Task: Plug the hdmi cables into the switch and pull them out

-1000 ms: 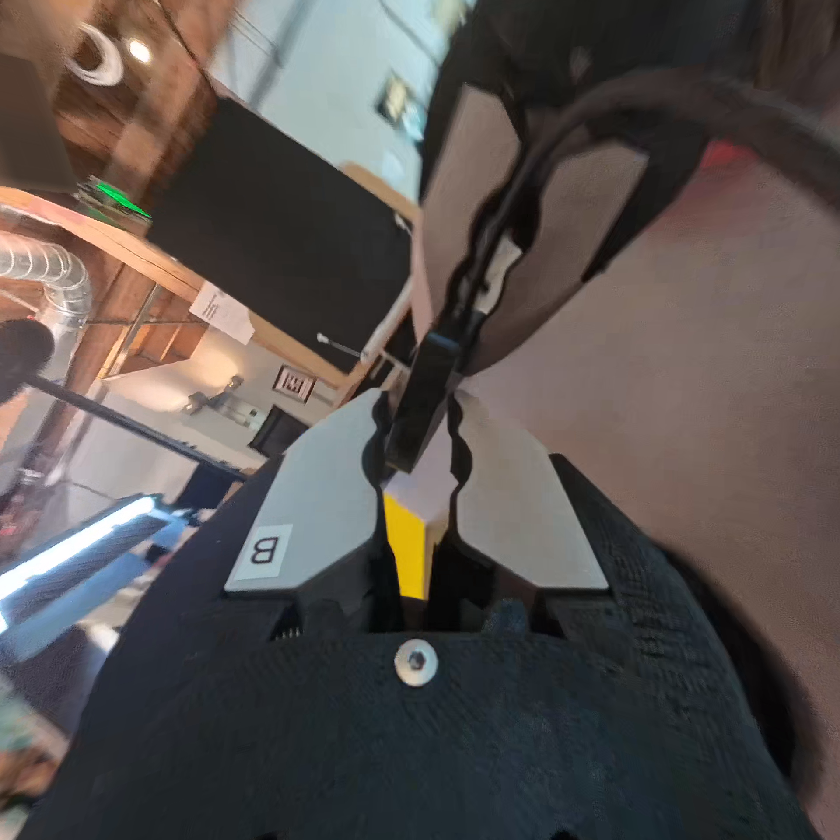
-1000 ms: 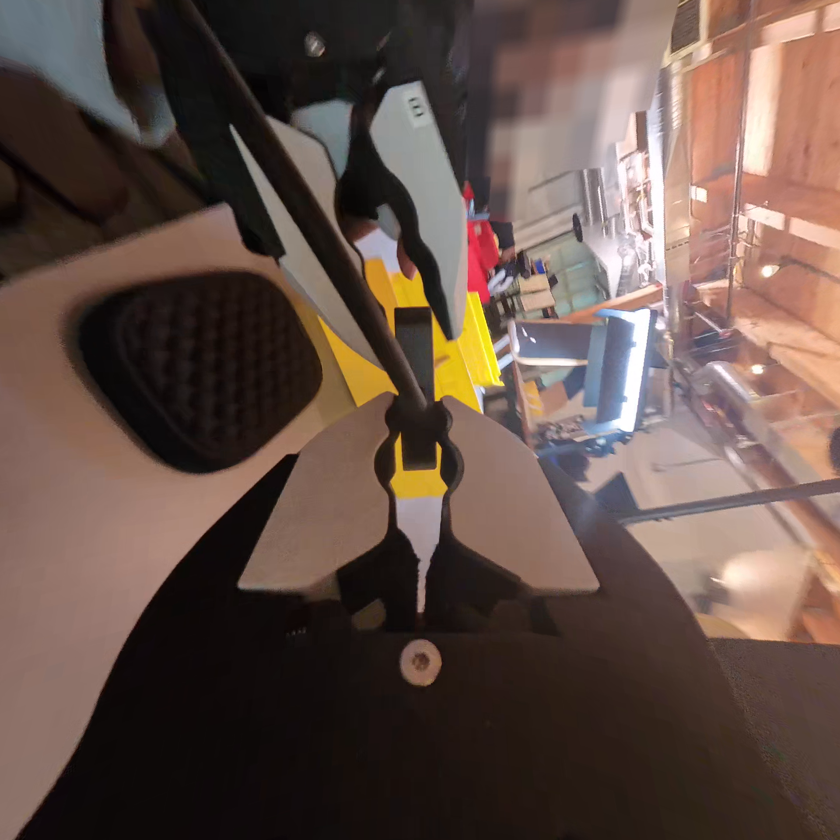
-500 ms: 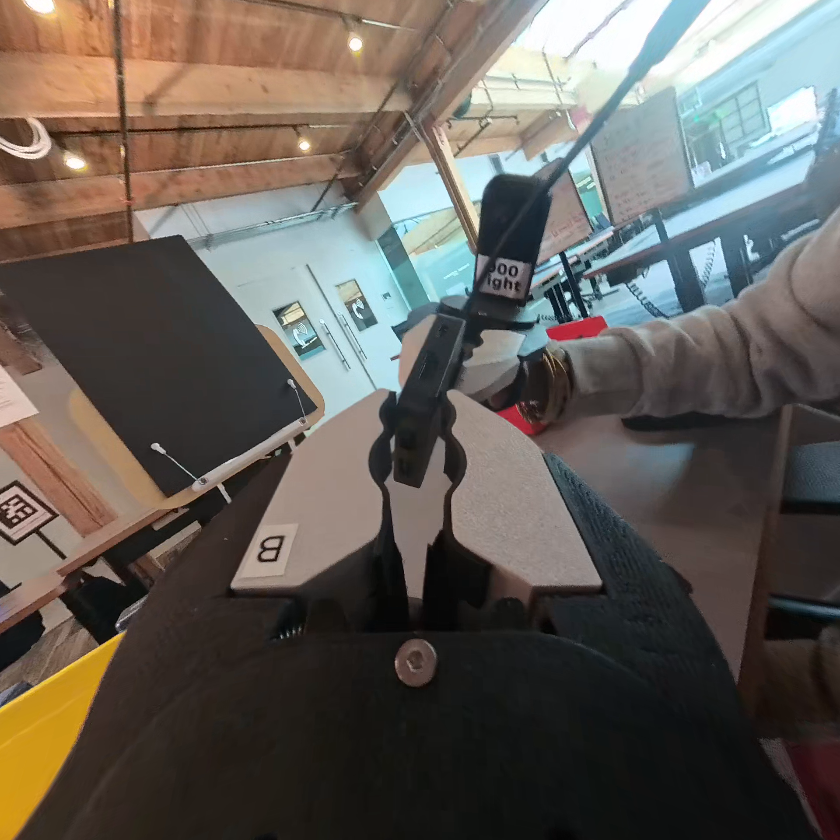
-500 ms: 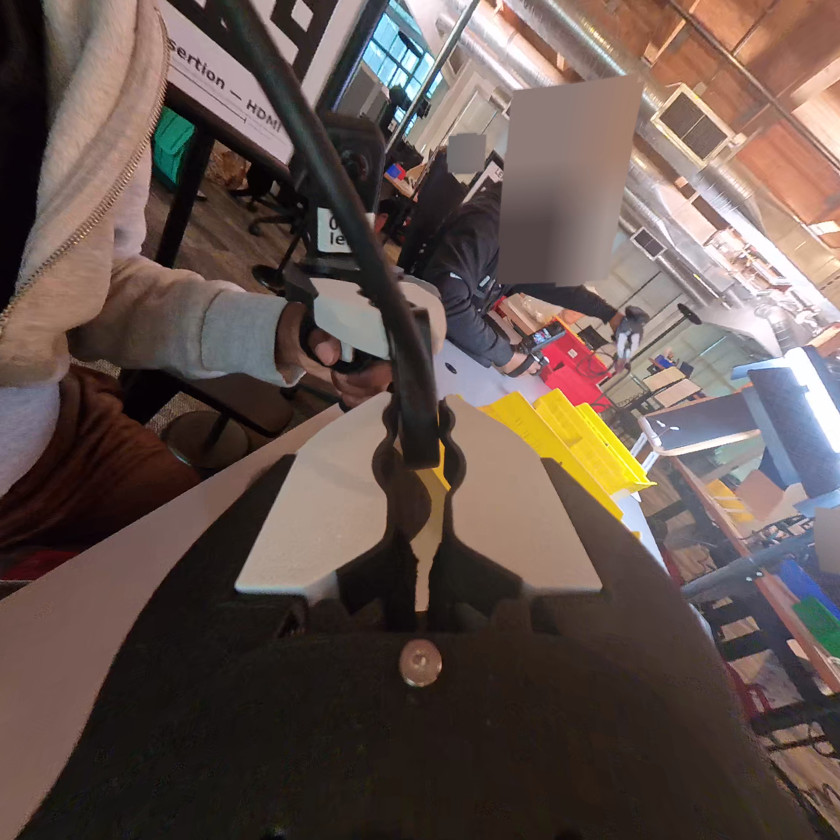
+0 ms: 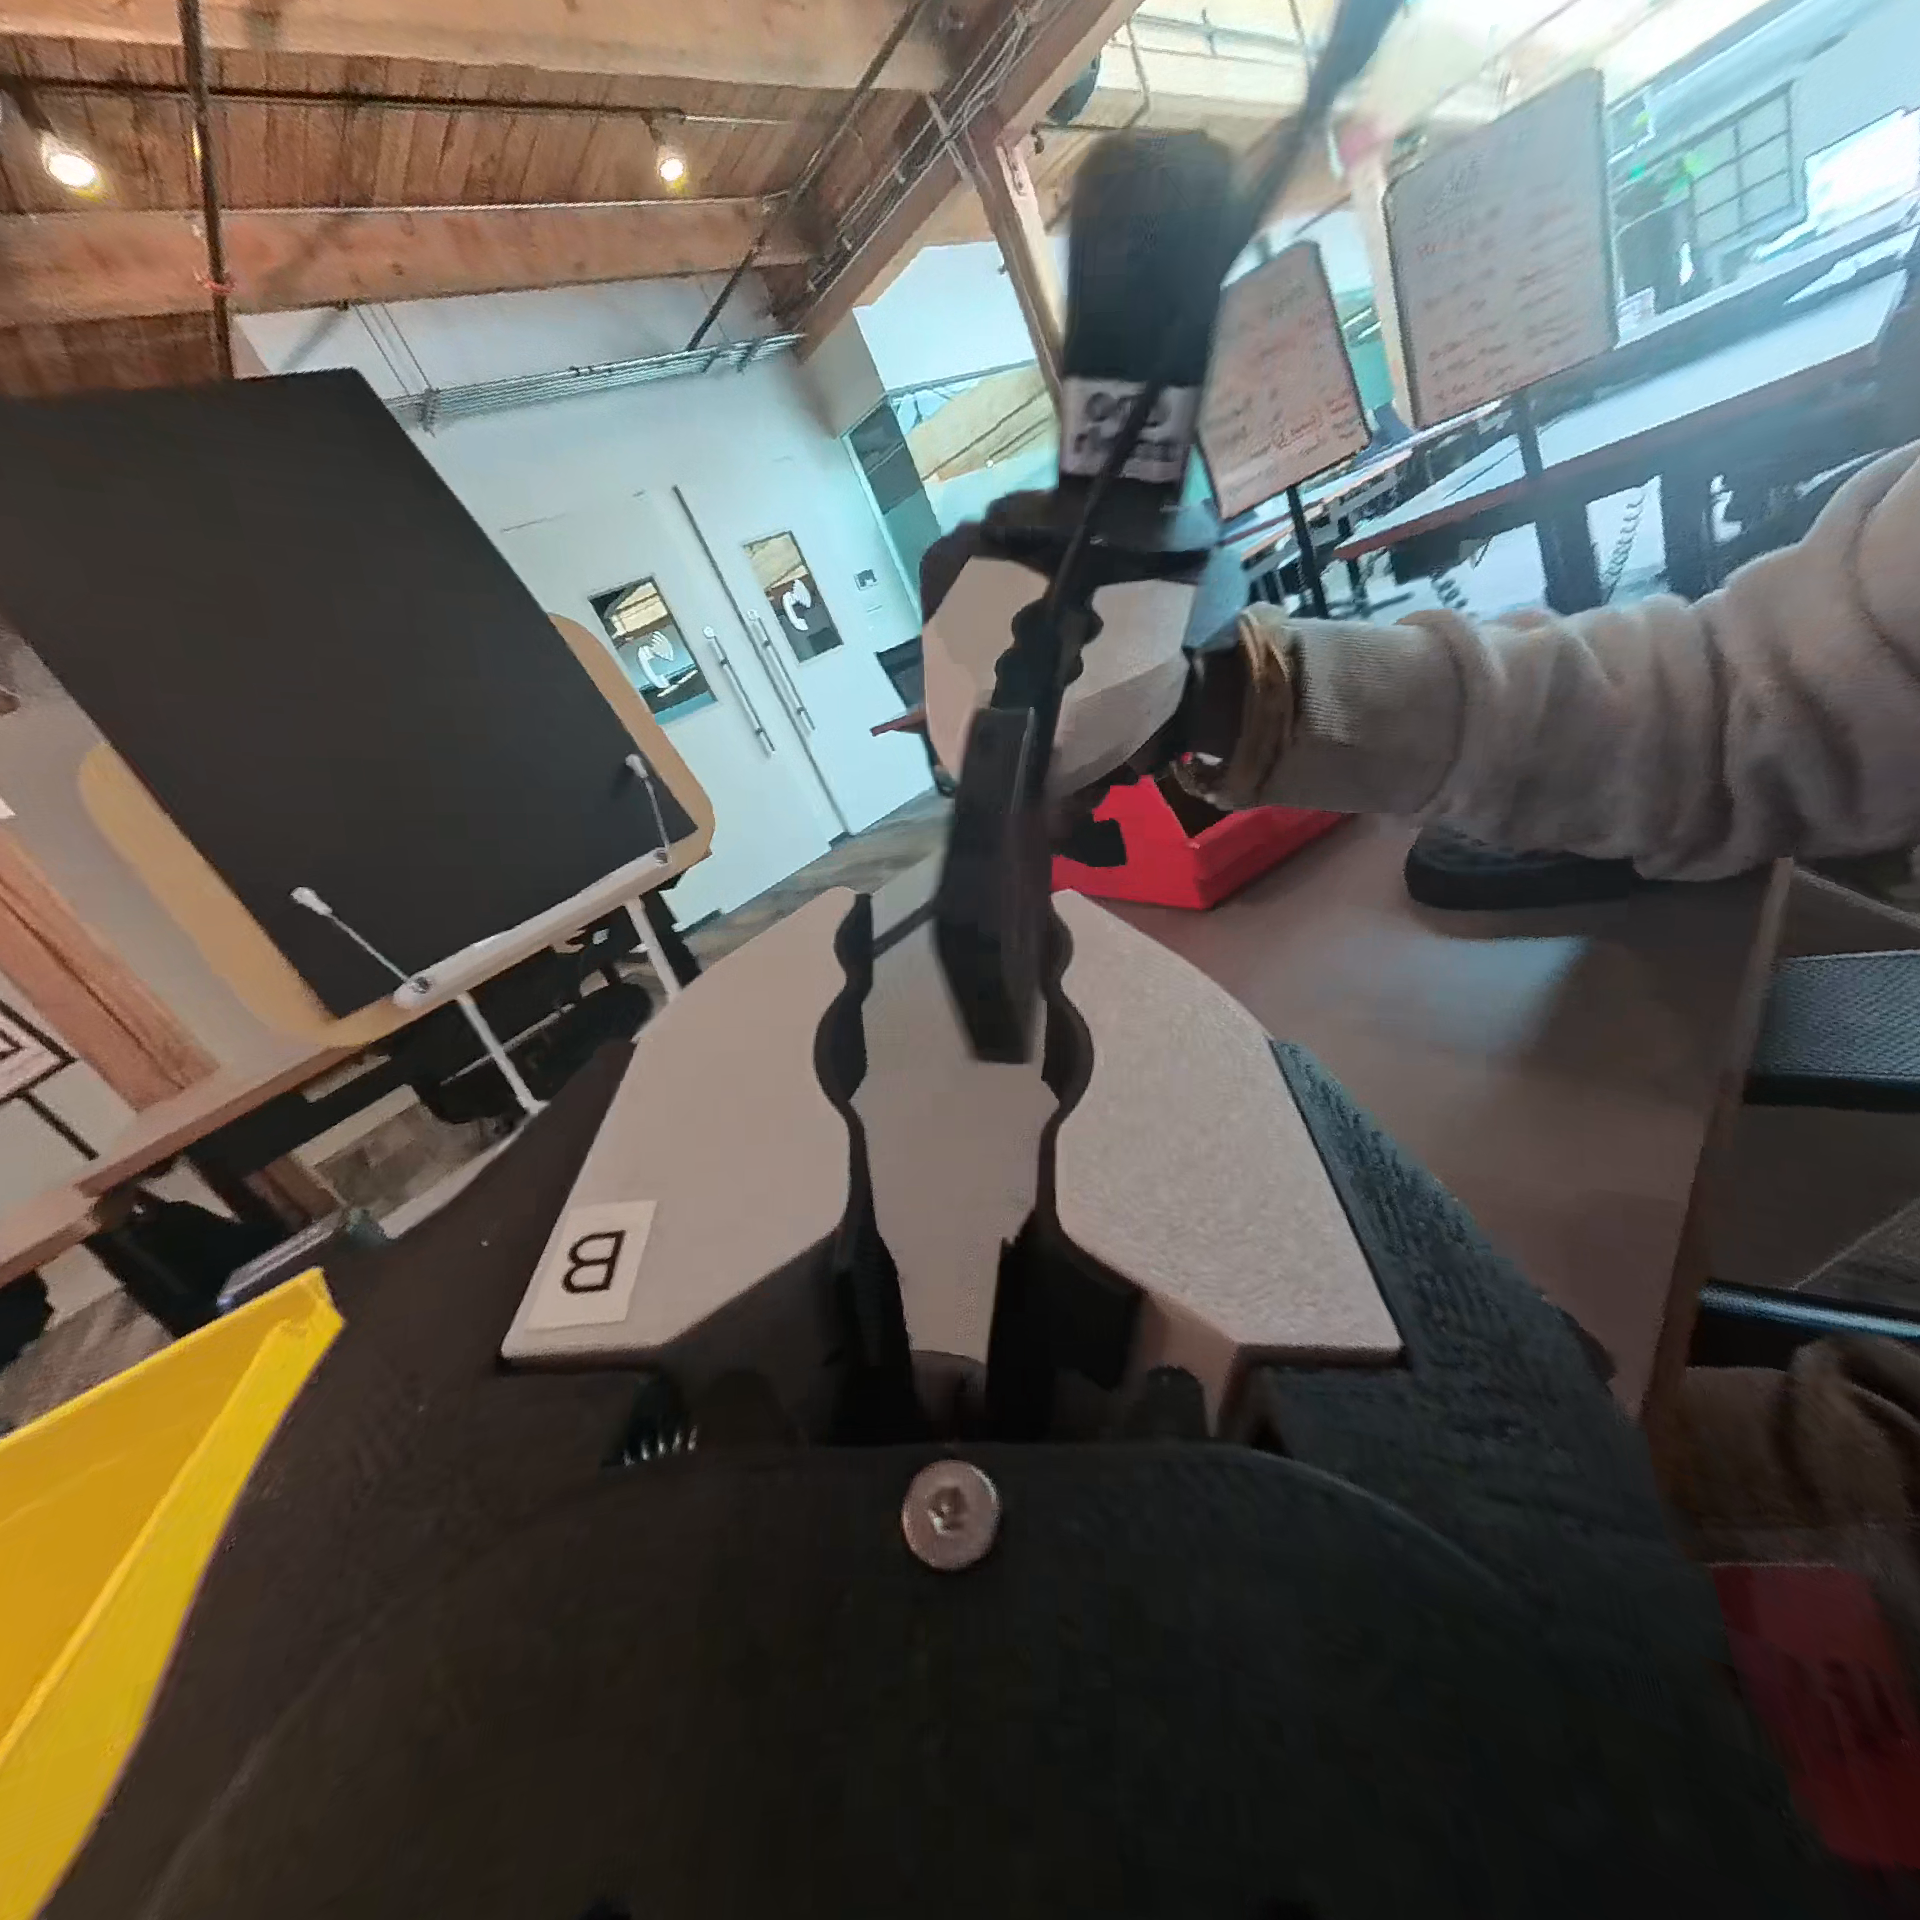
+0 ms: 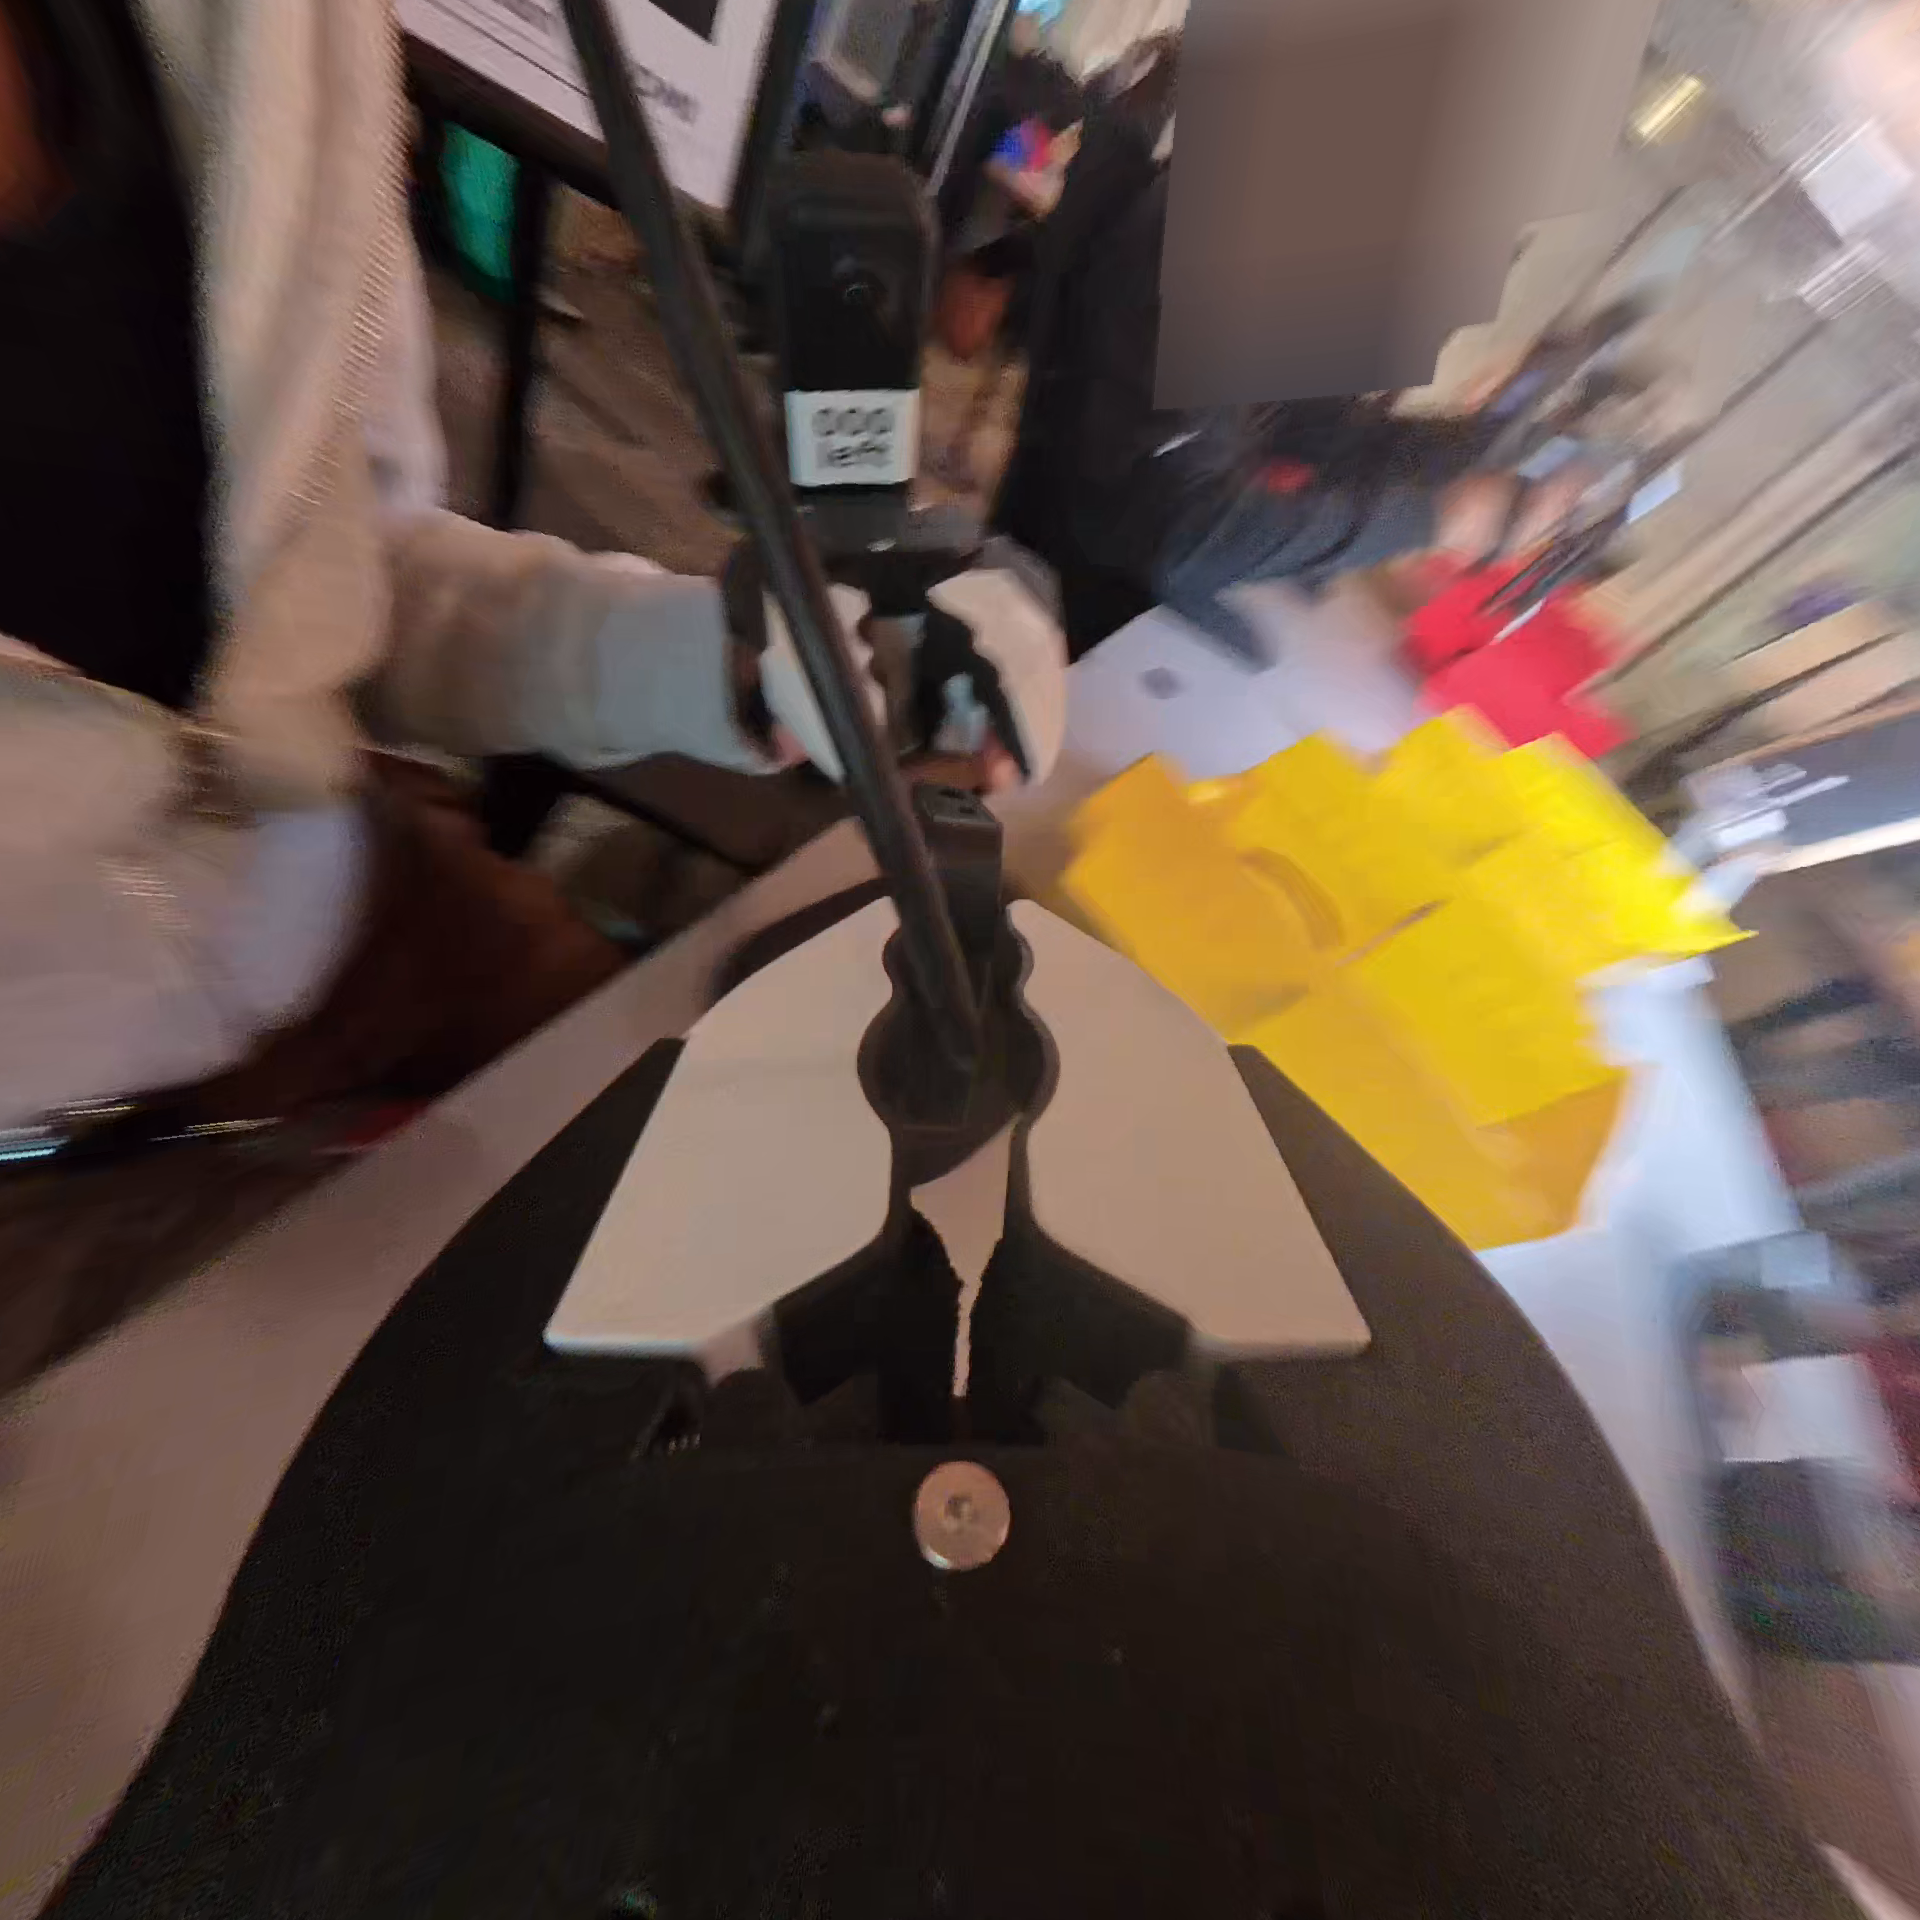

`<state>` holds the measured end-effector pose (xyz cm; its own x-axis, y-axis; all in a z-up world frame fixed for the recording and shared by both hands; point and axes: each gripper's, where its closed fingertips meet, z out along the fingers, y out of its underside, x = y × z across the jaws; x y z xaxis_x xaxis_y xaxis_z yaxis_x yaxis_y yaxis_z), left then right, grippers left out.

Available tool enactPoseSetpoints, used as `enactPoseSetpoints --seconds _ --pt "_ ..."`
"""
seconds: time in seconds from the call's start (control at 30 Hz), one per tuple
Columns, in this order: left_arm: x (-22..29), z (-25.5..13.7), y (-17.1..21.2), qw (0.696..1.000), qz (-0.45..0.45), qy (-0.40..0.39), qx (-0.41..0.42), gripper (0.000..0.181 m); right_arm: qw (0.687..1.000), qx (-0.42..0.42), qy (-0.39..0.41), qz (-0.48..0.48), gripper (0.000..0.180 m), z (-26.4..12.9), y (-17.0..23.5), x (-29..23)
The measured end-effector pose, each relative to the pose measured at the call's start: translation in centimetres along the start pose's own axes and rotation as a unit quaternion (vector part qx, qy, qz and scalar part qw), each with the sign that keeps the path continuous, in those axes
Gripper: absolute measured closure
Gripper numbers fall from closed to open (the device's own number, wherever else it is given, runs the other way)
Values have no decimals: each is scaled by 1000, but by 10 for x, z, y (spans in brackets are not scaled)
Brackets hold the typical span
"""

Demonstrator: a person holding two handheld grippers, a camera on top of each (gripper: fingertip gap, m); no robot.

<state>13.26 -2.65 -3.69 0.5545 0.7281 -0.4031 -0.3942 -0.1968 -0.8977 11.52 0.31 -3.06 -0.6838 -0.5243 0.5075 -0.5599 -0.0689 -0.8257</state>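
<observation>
In the left wrist view my left gripper [image 5: 951,914] has its jaws parted. The flat black HDMI switch [image 5: 987,904] stands on edge between its fingertips, against the right finger, with a gap on its left side. My right gripper [image 5: 1049,675] is just beyond it, above the table, with the black HDMI cable [image 5: 1174,343] running up from it. In the right wrist view my right gripper [image 6: 954,914] is shut on the cable [image 6: 727,416] at its plug end. The switch [image 6: 958,842] sticks out past its fingertips. The left gripper [image 6: 904,686] faces it. This view is blurred.
A grey table [image 5: 1455,1039] lies below both grippers. A red tray [image 5: 1195,842] sits at its far side. Yellow bins [image 6: 1403,935] stand to the right in the right wrist view; one [image 5: 125,1558] shows at the left gripper's left. A black board [image 5: 260,675] leans far left. Another person is at the back.
My left gripper's jaws have parted, so the switch is no longer clamped. The right gripper has come closer and still holds the cable. The right wrist view has swung and blurred.
</observation>
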Motion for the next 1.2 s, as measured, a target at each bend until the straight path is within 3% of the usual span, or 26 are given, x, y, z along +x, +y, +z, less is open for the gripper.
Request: enactPoseSetpoints --seconds 0.1,0.27,0.37,0.43,0.6,0.67,0.8,0.9,1.0,1.1,1.2 --pt "-3 -6 2 1000 -28 3 7 149 982 -48 -109 149 166 -20 28 -16" --pt "-15 -17 4 999 -35 -29 7 149 866 -217 -275 357 166 -55 111 -69" --pt "-20 -20 7 999 -31 -40 -4 149 809 -244 -309 437 166 -60 137 -80" --pt "-21 -21 12 999 -25 -42 -15 149 798 -256 -286 466 163 -57 149 -75" --pt "-28 -25 22 997 -23 -58 -36 149 822 -295 -224 433 149 -54 173 -63" --pt "-34 -27 28 995 -37 -74 -55 146 828 -315 -194 422 134 -53 181 -56" --pt "-55 -42 56 975 -129 -120 -137 112 851 -305 -114 412 97 -47 187 -27" --pt "-79 -65 72 952 -159 -192 -175 107 903 -242 -14 354 85 -40 186 14" --pt "-102 -96 79 929 -170 -253 -209 110 948 -113 122 271 82 -44 176 62" --pt "-135 -131 70 909 -173 -301 -232 113 943 6 236 233 74 -61 176 91" --pt "-171 -162 73 891 -146 -310 -298 113 935 29 256 242 68 -66 184 96"
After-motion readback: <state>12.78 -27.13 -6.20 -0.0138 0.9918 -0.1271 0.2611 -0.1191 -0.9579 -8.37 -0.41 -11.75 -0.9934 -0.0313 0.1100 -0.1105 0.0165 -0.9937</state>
